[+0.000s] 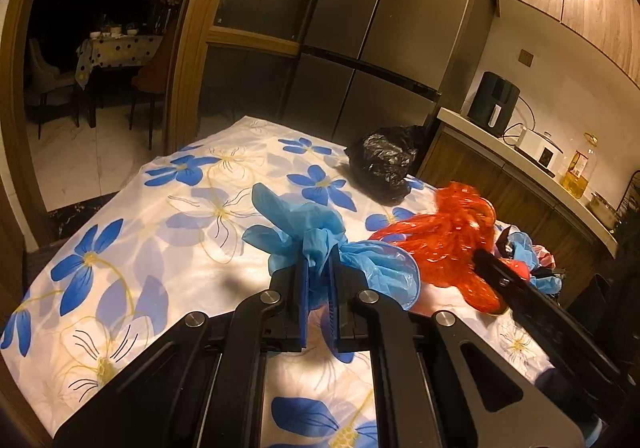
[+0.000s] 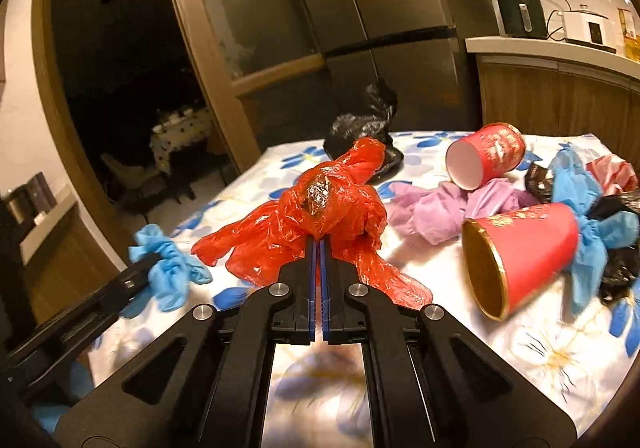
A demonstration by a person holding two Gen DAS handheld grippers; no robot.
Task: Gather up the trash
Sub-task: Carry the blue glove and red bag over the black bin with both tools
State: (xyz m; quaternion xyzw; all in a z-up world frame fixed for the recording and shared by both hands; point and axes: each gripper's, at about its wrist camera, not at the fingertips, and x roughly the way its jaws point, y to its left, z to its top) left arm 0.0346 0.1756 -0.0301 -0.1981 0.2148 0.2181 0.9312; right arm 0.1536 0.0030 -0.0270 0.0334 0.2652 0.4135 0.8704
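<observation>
Faintly, gold script on cup (image 2: 504, 145)

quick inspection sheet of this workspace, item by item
surface: table under a blue-flowered cloth
job's things: blue glove, red bag, two red cups on their sides, purple wrap, black bag
clutter: more blue and black scraps at the right edge
grippers: left tool shut on the blue glove; right tool shut on the red bag
cables: cords behind the counter appliances
surroundings: fridge, counter, open doorway to a dark room
</observation>
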